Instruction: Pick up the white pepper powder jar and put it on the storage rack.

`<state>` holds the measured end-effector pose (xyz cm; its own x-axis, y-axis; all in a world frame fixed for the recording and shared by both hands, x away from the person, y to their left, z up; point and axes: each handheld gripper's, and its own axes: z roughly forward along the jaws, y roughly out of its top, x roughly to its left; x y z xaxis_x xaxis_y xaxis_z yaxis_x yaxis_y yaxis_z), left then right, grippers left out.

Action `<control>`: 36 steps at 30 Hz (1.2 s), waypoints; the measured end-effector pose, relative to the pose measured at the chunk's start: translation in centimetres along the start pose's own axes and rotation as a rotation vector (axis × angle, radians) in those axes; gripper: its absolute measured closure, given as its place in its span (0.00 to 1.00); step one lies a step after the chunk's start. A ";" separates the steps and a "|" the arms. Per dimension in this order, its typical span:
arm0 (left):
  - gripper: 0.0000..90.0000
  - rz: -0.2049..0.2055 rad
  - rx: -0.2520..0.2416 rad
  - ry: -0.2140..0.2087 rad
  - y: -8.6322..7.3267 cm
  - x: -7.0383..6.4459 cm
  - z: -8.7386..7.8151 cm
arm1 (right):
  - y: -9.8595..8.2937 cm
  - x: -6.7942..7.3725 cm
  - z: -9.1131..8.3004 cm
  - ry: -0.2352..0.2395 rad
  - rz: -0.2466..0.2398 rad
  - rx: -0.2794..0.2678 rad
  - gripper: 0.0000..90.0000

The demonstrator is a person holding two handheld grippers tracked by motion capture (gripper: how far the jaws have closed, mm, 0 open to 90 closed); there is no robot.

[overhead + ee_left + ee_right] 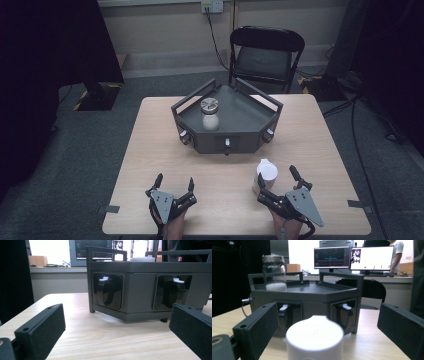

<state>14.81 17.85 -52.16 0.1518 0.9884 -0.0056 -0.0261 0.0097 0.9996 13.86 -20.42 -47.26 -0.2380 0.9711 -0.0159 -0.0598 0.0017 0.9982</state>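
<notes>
High view: two grippers rest at the near edge of the pale wooden worktop [150, 145], one in each hand. The left gripper [174, 183] has its two fingers spread apart with nothing but bare wood between them. The right gripper [278, 176] also has its two fingers wide apart, and one white cup [265, 175] stands upright on the worktop just ahead of them, nearer its left finger than its right, not clasped by either.

Beyond both pairs of fingers, at the middle of the worktop, sits one dark grey angular tray-box [235, 135] with raised rails along its back edges. Three knobs show on its front faces: one toward the left fingers, one in the centre and one toward the right fingers. One glass jar [210, 114] with a metal lid stands upright on the tray's floor, partly filled with a white substance, well apart from all four fingers. One black folding chair [265, 52] stands behind the worktop.

Right gripper view: the cup's white rim [315, 333] sits low between the two black fingers [255, 327], touching neither, with the tray-box [312, 293] behind it and the jar [273, 276] up to the left. Two lit monitors [352, 257] glow in the background.

Left gripper view: the two black fingers [41, 332] frame open worktop, and two recessed knob housings [108, 291] on the tray-box face them.
</notes>
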 end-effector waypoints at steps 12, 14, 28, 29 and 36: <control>0.00 0.000 0.000 0.000 0.0 0.0 0.0 | -0.9 0.5 1.1 0.015 -0.002 0.071 0.11; 0.00 0.000 0.000 0.000 0.0 0.0 0.0 | -1.0 0.5 1.2 0.017 0.001 0.077 0.12; 0.00 0.000 0.000 0.000 0.0 0.0 0.0 | -0.9 0.0 2.0 0.036 -0.001 0.129 0.23; 0.00 0.000 0.000 0.000 0.0 0.0 0.0 | -0.8 -0.1 2.1 0.040 0.000 0.133 0.24; 0.00 0.000 0.000 -0.001 0.0 0.0 0.0 | -0.8 -0.4 2.3 0.050 0.007 0.163 0.32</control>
<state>14.81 17.86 -52.16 0.1524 0.9883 -0.0058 -0.0263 0.0099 0.9996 16.18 -20.24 -47.87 -0.2863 0.9581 -0.0081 0.0991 0.0381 0.9943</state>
